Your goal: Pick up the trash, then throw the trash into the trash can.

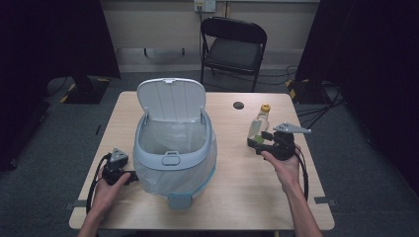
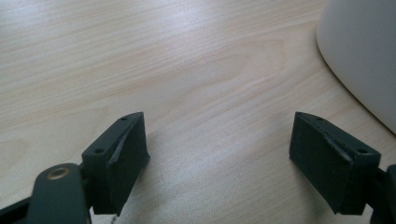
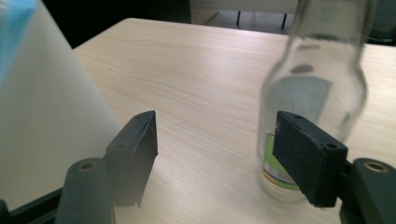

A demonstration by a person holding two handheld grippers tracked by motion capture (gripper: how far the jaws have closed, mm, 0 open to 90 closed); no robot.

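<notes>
- I have the right claw [image 1: 260, 141] low over the pale wooden worktop [image 1: 247, 182], its jaws spread wide and gripping nothing.
- In the right gripper view the clear glass bottle with the yellow cap and green label [image 3: 312, 93] stands upright just past the right-hand jaw, partly behind it; I can't tell whether that jaw touches the glass.
- From the high view the bottle [image 1: 259, 123] sits on the right half of the worktop, near the far edge, right beside the right claw and apart from the bin.
- My right hand [image 1: 284, 165] holds the gripper body from behind, the grey three-cornered plate on top pointing right.
- The left claw [image 2: 219, 149] is open too, jaws well apart, bare wood grain between them and nothing held.
- In the high view the left claw [image 1: 129, 177] rests near the front left of the worktop, just beside the lower left side of the bin, with my left hand [image 1: 107, 192] wrapped around it.
- The pale blue-grey plastic waste bin with a white liner [image 1: 174, 160] stands in the middle of the worktop, its white hinged lid [image 1: 171, 100] standing up at the back, mouth open.
- The bin's curved white wall [image 2: 364, 56] fills the upper right corner of the left gripper view, close to the right-hand jaw but clear of it.
- A small dark round hole [image 1: 238, 105] marks the worktop behind the bottle.
- A black folding chair [image 1: 232, 47] stands on the floor beyond the far edge.
</notes>
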